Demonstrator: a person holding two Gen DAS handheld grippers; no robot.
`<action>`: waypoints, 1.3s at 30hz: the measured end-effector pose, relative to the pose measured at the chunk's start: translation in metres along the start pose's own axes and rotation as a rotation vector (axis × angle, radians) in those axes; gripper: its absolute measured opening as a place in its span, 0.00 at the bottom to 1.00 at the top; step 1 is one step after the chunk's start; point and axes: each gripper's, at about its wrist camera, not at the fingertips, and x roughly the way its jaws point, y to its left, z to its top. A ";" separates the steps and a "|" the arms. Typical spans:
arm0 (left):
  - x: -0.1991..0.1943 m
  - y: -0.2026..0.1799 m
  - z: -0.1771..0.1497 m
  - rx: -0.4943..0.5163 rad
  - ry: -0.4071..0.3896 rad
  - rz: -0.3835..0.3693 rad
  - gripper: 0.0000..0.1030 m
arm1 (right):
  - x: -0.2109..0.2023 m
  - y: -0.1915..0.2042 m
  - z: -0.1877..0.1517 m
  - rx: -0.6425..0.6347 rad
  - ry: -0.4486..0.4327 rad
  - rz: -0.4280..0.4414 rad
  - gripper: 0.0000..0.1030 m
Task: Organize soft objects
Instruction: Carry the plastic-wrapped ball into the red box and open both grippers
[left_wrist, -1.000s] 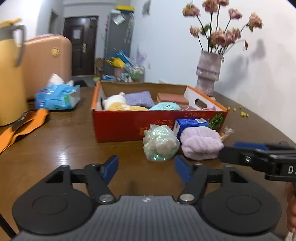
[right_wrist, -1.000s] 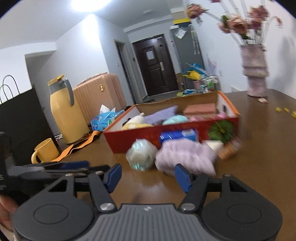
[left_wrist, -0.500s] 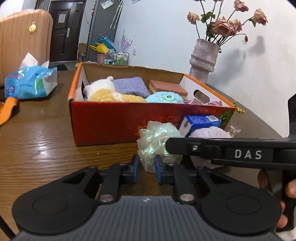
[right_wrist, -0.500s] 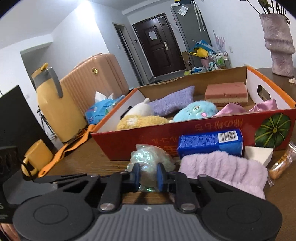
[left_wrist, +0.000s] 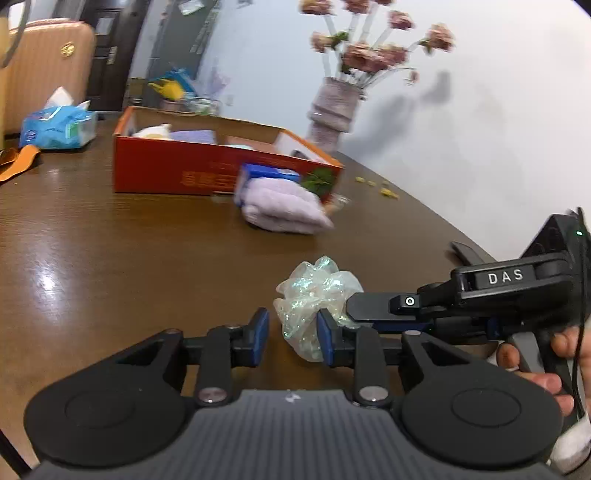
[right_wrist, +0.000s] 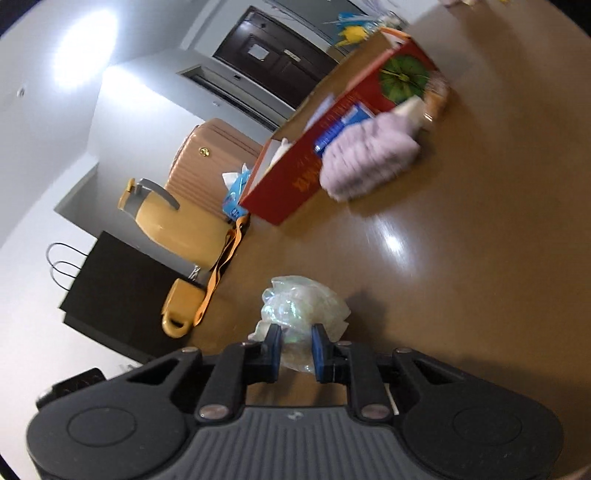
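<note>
Right gripper (right_wrist: 296, 349) pinches pouf (right_wrist: 303, 314) above table (left_wrist: 129, 251), well short of box (left_wrist: 207, 170). Left gripper (left_wrist: 291, 336) part-open beside it, gripping nothing. Risk: thin, slippery mesh pulling free in transit.

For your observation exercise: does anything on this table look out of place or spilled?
Yes. Small yellow bits lie scattered on the table beyond the red box, like spilled crumbs or petals. A lilac towel sits outside the box.

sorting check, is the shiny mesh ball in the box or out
Out. The mesh ball is pinched in the right gripper, away from the red box.
</note>
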 end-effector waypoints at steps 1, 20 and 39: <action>-0.004 -0.003 -0.003 -0.003 -0.003 -0.019 0.23 | -0.007 0.000 -0.006 0.006 -0.002 0.007 0.17; -0.016 0.009 0.012 -0.157 -0.064 0.023 0.41 | 0.000 0.037 -0.004 -0.447 -0.122 -0.200 0.37; 0.018 0.007 0.018 -0.067 -0.041 -0.052 0.06 | 0.011 0.020 0.023 -0.225 -0.146 -0.095 0.05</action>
